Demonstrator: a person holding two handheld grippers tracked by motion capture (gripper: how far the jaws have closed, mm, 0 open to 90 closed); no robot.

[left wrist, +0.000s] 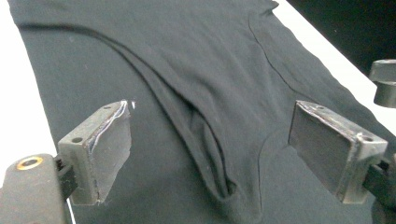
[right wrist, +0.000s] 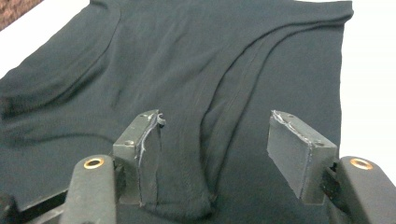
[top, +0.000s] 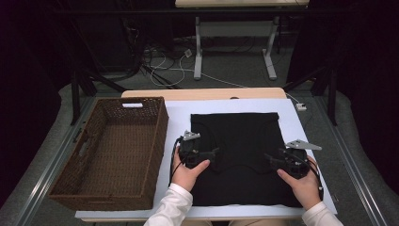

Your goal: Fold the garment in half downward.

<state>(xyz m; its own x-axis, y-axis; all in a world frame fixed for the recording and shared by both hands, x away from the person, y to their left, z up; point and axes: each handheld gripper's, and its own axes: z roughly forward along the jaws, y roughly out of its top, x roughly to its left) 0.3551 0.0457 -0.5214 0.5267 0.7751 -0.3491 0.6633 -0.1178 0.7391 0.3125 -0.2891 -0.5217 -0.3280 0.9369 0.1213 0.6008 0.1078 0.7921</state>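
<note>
Black fabric dominates the scene: one dark garment (top: 235, 155), folded into a rough square, lies flat on a white sheet (top: 291, 122) that covers the bench (top: 202, 93). No brand mark, label or writing can be read on the cloth, the sheet or the basket. One brown wicker basket (top: 155, 141) stands to the left of the garment, near it but apart from it, with a pale slot handle in its far wall.

Two claws work over the cloth, one in each hand. The left claw (top: 217, 151) hovers at the garment's left side, pointing inward; in the left gripper view its two pads (left wrist: 109, 149) stand wide apart over a raised fold (left wrist: 205, 140) of the fabric, pressing on nothing. The right claw (top: 267, 157) is at the garment's right side, pointing toward the other; in the right gripper view its pads (right wrist: 299, 149) also stand apart, with a ridge of cloth (right wrist: 210, 154) running between them and not clamped. Each claw carries one grey three-cornered plate on top. White sleeves (top: 171, 207) enter from the near edge.

Beyond the bench, cables and two white table legs (top: 198, 47) are on the floor.
</note>
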